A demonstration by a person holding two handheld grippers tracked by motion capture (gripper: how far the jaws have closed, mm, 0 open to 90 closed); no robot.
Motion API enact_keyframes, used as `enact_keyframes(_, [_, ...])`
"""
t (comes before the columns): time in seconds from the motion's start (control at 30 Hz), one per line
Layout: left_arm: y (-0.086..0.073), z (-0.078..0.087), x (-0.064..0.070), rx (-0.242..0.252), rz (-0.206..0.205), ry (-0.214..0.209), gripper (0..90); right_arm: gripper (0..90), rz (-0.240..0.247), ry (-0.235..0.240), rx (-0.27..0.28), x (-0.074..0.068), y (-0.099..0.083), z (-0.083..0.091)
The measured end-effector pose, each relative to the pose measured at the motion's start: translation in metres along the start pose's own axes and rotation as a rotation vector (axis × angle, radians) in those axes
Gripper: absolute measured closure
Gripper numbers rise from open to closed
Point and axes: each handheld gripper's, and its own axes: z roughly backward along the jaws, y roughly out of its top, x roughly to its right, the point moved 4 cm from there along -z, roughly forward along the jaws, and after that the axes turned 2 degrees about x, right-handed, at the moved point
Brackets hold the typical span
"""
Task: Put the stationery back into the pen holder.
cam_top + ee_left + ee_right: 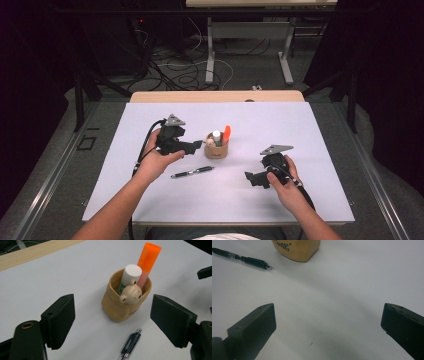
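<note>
Now the pen (192,172) lies flat on the counter (300,130), between both tongs, just before the cup (216,149); long axis crosswise. Left tongs (197,145) spread wide, empty, aimed at the cup; right tongs (248,175) also wide open, empty, tip pointing toward the pen and about as near.

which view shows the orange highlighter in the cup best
The left gripper view: the orange highlighter stands close and sharp in the tan holder, beside the white tube. In the high view it is a small orange tip. The right gripper view catches just the holder's base.

Wide-apart jaws over white table (332,315), black pen (244,258) beside tan holder (298,250)
</note>
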Motion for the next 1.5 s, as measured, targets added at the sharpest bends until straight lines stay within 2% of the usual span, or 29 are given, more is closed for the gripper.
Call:
enact_keyframes(0.1, [-0.004,0.003,-0.004,0.013,-0.003,0.001,16.1,0.0,-0.001,0.001,-0.002,0.000,0.000,0.000])
enact_keyframes(0.17, [-0.007,0.006,-0.004,0.030,-0.007,-0.030,15.7,0.0,-0.004,0.000,-0.009,-0.001,0.000,0.000])
enact_keyframes(0.2, [-0.008,0.007,-0.005,0.034,-0.019,-0.029,15.7,0.0,-0.001,0.001,-0.009,-0.001,0.000,0.000])
enact_keyframes(0.3, [-0.012,0.009,-0.007,0.012,-0.065,-0.006,16.7,0.0,0.002,0.000,-0.011,-0.001,-0.001,-0.001])
enact_keyframes(0.37, [-0.013,0.011,-0.008,-0.009,-0.081,-0.016,19.5,0.0,0.002,0.001,-0.011,-0.001,-0.001,0.000])
enact_keyframes(0.4, [-0.014,0.011,-0.008,-0.003,-0.085,-0.015,20.3,0.0,0.002,0.001,-0.010,-0.002,-0.001,0.000])
enact_keyframes(0.5, [-0.017,0.013,-0.009,-0.022,-0.130,-0.010,22.0,0.0,0.004,0.001,-0.011,-0.002,-0.001,0.000])
enact_keyframes(0.6, [-0.020,0.014,-0.009,-0.035,-0.154,-0.009,23.7,0.0,0.007,-0.001,-0.012,-0.002,-0.001,-0.001])
enact_keyframes(0.63, [-0.021,0.016,-0.010,-0.066,-0.171,-0.015,23.7,0.0,0.007,-0.001,-0.010,-0.002,-0.001,-0.001])
enact_keyframes(0.7, [-0.023,0.015,-0.011,-0.058,-0.195,0.004,24.0,0.0,0.006,0.001,-0.012,-0.002,-0.001,-0.001])
enact_keyframes(0.77, [-0.025,0.017,-0.011,-0.092,-0.214,-0.005,25.2,0.0,0.010,0.002,-0.021,-0.002,-0.001,0.000])
enact_keyframes(0.8, [-0.026,0.016,-0.010,-0.088,-0.225,0.003,26.5,0.0,0.007,0.000,-0.015,-0.003,-0.001,-0.001])
enact_keyframes(0.87, [-0.028,0.018,-0.010,-0.121,-0.277,-0.011,29.7,0.0,0.009,-0.001,-0.016,-0.003,-0.001,-0.001])
enact_keyframes(0.93, [-0.030,0.017,-0.008,-0.127,-0.307,-0.009,31.1,0.0,0.012,0.001,-0.015,-0.003,-0.001,-0.002])
enact_keyframes(1.03, [-0.034,0.017,-0.006,-0.177,-0.374,-0.027,34.9,0.0,0.017,-0.001,-0.015,-0.003,-0.001,-0.002])
enact_keyframes(1.17, [-0.041,0.014,-0.002,-0.219,-0.439,-0.016,39.0,0.0,0.016,0.002,-0.017,-0.004,-0.001,-0.002])
enact_keyframes(1.23, [-0.045,0.011,-0.001,-0.241,-0.456,-0.001,40.7,0.0,0.016,0.003,-0.019,-0.004,-0.001,-0.002])
enact_keyframes(1.27, [-0.047,0.010,-0.002,-0.256,-0.476,-0.002,41.8,0.0,0.015,0.003,-0.019,-0.004,-0.001,-0.002])
enact_keyframes(1.5, [-0.060,0.003,0.002,-0.340,-0.539,0.001,44.8,0.0,0.016,0.010,-0.019,-0.004,-0.001,-0.002])
